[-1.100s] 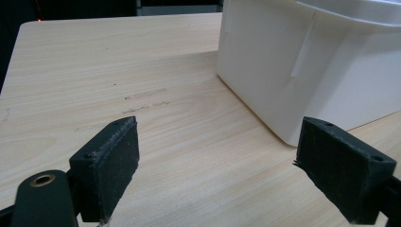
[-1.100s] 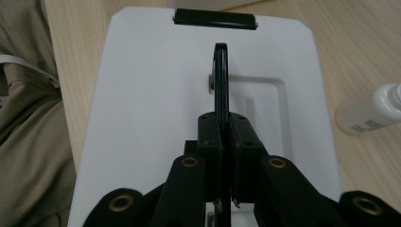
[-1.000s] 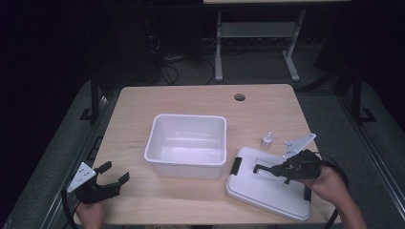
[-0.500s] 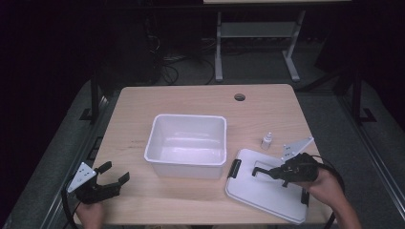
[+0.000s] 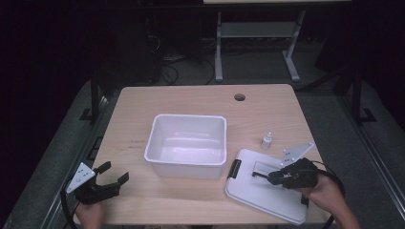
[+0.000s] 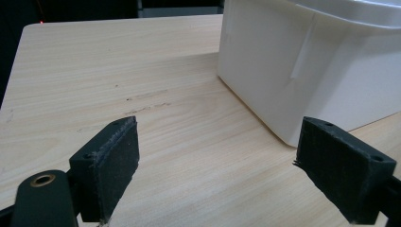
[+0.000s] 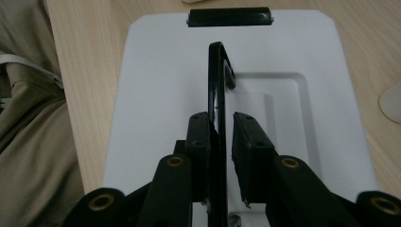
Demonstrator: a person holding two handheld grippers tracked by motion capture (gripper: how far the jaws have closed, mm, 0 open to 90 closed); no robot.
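Note:
A white lid lies flat on the table at the near right, its thin black handle standing upright. My right gripper is over the lid with that handle between its jaws. The jaws have just been opening: in the right gripper view the left pad touches the handle and a narrow gap shows at the right pad. A white bin stands mid-table, its wall close ahead in the left gripper view. My left gripper rests open at the near left, nothing between its pads.
A small white bottle stands just beyond the lid, right of the bin. A black latch sits on the lid's edge nearest the bin. The table has a round hole at the back.
The right hand has edged slightly toward the near edge over the lid. The left gripper, bin and bottle have not moved.

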